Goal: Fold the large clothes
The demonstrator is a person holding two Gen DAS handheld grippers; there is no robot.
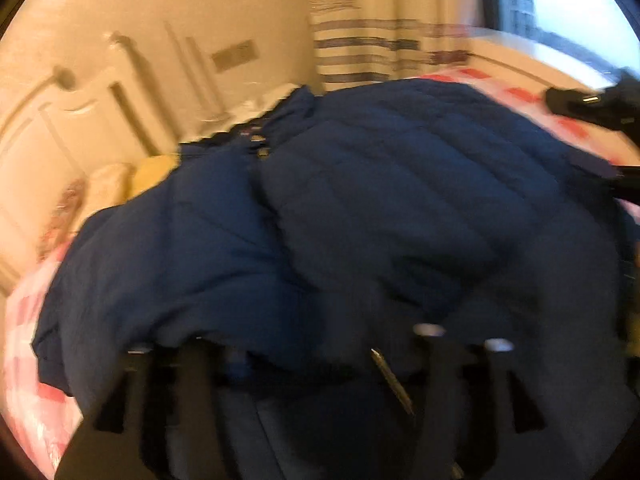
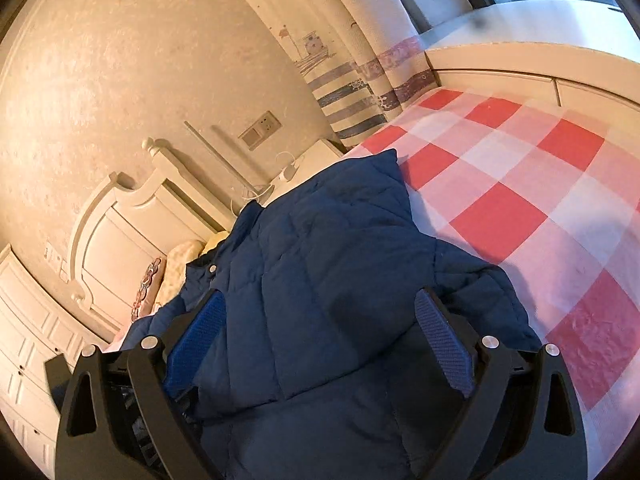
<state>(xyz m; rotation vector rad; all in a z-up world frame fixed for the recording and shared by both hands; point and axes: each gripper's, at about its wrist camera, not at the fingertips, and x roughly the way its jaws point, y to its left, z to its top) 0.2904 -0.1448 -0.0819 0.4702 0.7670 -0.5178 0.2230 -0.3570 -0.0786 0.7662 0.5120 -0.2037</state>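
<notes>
On the checked bedspread (image 2: 500, 216) lies a rumpled navy quilted jacket (image 2: 320, 280).

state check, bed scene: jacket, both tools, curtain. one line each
navy puffer jacket: lying on the checked bedspread, partly folded, one layer lapped over another, no pads pressing on it.
right tool: open, pads apart above the jacket.
left tool: open, blurred, low over the jacket's near edge.
curtain: gathered to the side of the window.

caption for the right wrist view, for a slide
Open right tongs poised over a navy quilted jacket lying on a red-and-white checked bedspread.
</notes>
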